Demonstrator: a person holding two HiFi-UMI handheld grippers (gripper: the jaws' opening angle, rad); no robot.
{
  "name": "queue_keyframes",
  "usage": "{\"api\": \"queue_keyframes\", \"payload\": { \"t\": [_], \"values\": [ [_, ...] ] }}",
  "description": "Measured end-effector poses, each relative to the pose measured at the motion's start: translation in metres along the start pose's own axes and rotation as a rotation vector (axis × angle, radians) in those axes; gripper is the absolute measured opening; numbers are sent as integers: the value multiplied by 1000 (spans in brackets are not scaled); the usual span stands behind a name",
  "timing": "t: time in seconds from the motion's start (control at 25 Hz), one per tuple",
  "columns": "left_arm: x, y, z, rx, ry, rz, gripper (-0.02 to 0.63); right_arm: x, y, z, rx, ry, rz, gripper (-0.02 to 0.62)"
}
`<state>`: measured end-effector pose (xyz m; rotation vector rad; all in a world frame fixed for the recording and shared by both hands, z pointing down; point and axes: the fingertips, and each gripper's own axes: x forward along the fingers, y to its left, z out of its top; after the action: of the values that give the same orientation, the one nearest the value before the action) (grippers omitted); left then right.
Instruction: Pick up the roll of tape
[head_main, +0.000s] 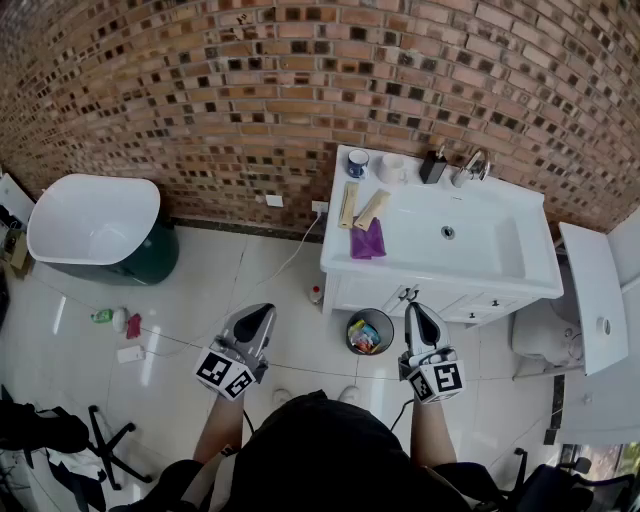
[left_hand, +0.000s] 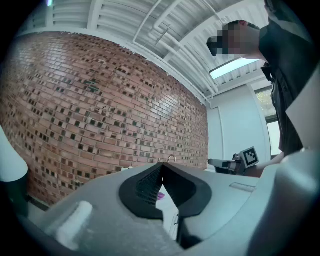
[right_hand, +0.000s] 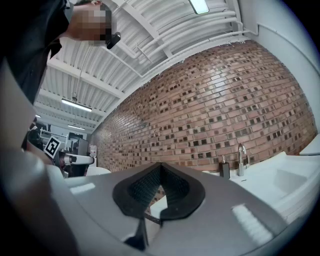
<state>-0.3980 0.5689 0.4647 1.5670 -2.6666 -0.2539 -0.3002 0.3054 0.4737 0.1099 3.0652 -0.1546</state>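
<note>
Both grippers are held level over the tiled floor in front of a white sink vanity (head_main: 345, 265). My left gripper (head_main: 264, 317) is shut with nothing between its jaws, which also meet tip to tip in the left gripper view (left_hand: 161, 166). My right gripper (head_main: 417, 312) is shut and empty as well (right_hand: 160, 166). At the counter's back left stand a small blue-rimmed round thing (head_main: 358, 162) and a white round thing (head_main: 392, 167). I cannot tell which of them, if either, is the roll of tape.
On the counter lie a purple cloth (head_main: 367, 241) and two wooden pieces (head_main: 348, 204), with a dark dispenser (head_main: 433, 165) and a faucet (head_main: 472, 164) at the back. A bin (head_main: 370, 332) stands before the vanity. A white tub (head_main: 95, 218) sits far left.
</note>
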Motion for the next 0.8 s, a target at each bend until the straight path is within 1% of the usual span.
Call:
{"api": "queue_keyframes", "payload": {
  "t": [0.12,0.28,0.44,0.6,0.72,0.8],
  "values": [
    [17,-14,-3,7,-3,6,3,-14,-24,2,-2,0,-12,3],
    [47,-37,-11,12,6,-21,2,-28,-53,12,6,-27,-25,3],
    [78,-62,-21,4,13,-46,2,-41,-72,21,-37,-24,-19,3],
    [106,-86,-30,27,36,-88,2,-54,-88,25,-48,-31,-23,3],
    [125,-99,-35,10,46,-137,2,-59,-91,27,-64,-10,-44,3],
    [137,-106,-40,1,54,-178,2,-66,-99,26,-55,-16,-78,3]
  ]
}}
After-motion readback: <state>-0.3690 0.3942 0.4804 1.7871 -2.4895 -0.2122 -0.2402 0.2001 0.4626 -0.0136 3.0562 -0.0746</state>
